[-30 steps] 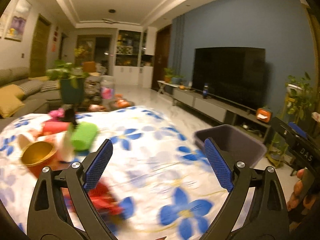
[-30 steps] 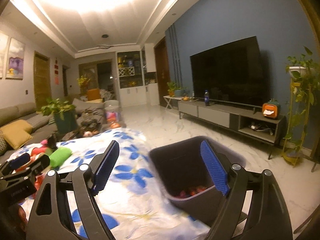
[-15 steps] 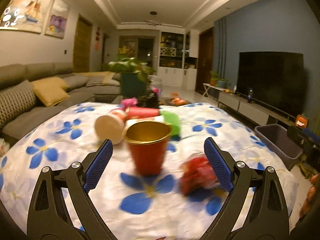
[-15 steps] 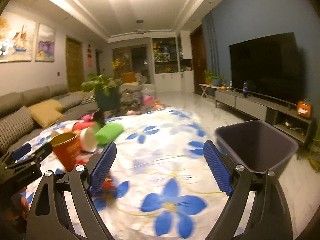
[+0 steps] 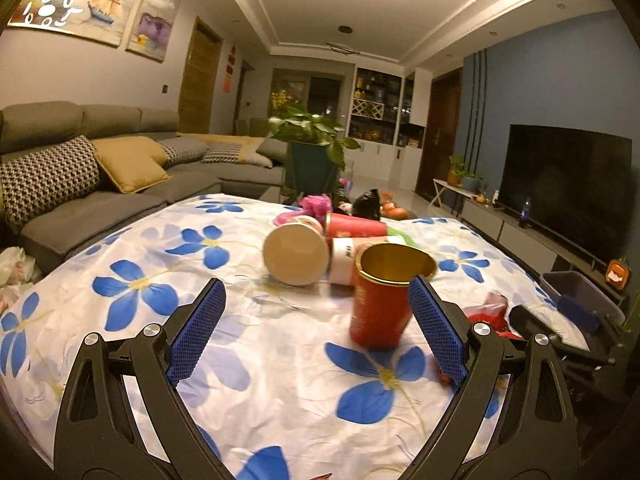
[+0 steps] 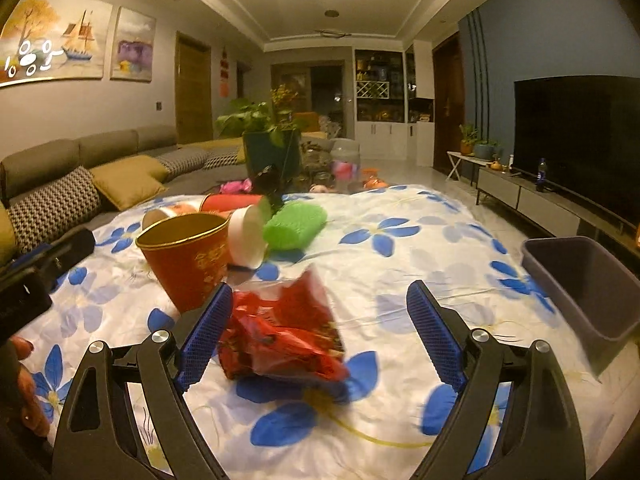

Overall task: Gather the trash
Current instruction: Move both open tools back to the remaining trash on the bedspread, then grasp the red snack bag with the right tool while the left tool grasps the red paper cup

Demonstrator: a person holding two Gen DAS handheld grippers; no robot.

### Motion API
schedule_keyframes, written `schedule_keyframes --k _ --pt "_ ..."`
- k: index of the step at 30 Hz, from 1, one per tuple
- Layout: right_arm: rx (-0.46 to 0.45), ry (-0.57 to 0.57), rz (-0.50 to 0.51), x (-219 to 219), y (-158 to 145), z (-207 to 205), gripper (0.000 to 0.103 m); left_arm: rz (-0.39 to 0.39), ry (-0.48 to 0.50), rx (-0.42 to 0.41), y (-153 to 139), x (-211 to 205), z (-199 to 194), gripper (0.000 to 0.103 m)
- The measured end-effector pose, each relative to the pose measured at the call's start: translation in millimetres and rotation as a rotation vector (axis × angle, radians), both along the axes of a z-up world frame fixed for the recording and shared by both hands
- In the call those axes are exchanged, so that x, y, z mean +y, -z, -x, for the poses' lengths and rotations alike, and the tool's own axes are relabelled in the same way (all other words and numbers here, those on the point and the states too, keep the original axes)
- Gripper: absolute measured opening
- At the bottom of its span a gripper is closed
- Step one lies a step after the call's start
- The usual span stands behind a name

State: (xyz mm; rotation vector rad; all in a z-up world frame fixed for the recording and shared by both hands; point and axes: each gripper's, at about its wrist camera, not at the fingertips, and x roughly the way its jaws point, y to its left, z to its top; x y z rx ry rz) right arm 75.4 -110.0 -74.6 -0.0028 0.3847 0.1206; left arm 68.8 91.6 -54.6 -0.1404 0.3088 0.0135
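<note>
— On the flowered cloth (image 5: 248, 344), what sits in front of the left gripper (image 5: 316, 334)?

— A red cup with a gold rim (image 5: 382, 300), standing upright and open at the top. It is just inside the gripper's right finger, close to the blue pad, though I cannot tell whether they touch. The fingers are spread wide and grasp nothing.

— And behind the cup?

— A pale round container lying on its side (image 5: 294, 254), its flat end facing the camera, with a red tube (image 5: 356, 226) lying across behind it and a pink bit farther back. A green roll (image 6: 294, 226) shows clearly from the right wrist view, lying beside a white cup (image 6: 248, 240).

— What about the right gripper (image 6: 320, 336)?

— Its fingers are also released, wide apart. A crumpled red wrapper (image 6: 280, 340) lies on the cloth between them, nearer the left pad and seemingly against it.

— Where is the bin?

— A dark grey bin (image 6: 584, 280) stands off the right edge of the cloth, lower than the tabletop, well apart from the wrapper. Its inside is too dark to read.

— Anything of the person?

— Fingertips (image 6: 24, 384) at the far left edge of the right wrist view, behind the other gripper's black body.
</note>
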Motion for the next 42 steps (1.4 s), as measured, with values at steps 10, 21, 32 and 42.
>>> schedule_keyframes --k 10,21,32,42 --pt "0.059 -0.018 0.012 9 12 -23 0.086 0.010 -0.009 0.003 3 9 -5 0.091" --pt "0.111 -0.067 -0.004 10 23 -33 0.062 0.011 0.053 0.044 9 -3 -21 0.091" --pt "0.082 -0.047 -0.012 0 17 -22 0.047 0.016 0.125 0.096 16 -25 -51 0.091" --pt "0.030 0.038 -0.045 -37 -2 -6 0.046 0.037 0.182 0.143 19 -42 -82 0.084"
